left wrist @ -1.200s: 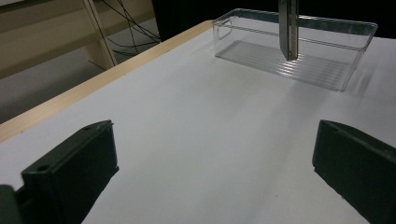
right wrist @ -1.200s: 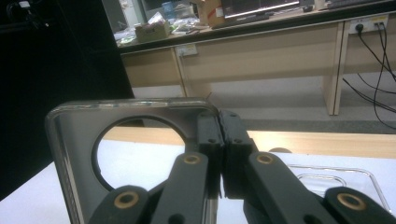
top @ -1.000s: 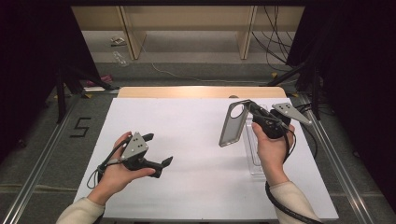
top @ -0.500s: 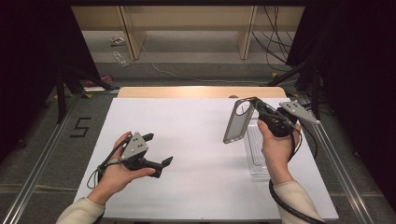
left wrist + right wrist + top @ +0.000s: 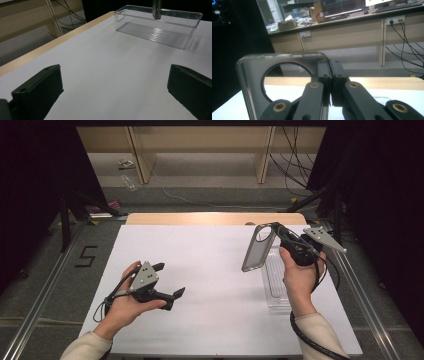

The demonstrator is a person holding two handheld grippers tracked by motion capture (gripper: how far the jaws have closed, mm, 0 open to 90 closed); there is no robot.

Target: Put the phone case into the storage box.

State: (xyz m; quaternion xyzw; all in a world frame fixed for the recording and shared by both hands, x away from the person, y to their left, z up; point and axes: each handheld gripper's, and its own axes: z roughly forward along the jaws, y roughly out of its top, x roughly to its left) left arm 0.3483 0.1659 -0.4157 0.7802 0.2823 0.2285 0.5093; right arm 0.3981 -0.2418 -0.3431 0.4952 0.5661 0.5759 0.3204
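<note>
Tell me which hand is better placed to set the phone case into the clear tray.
Right. The right gripper is already shut on the phone case, held above the clear tray. The left gripper is open, far across the table.

Probably a lab: monitors, cluttered benches, black-curtained table.

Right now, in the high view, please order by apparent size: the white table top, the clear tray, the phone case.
1. White table top, clearly largest.
2-3. Clear tray and phone case look alike; the case is lifted nearer the camera and a hand hides part of the tray, so I leave them unranked.
</note>
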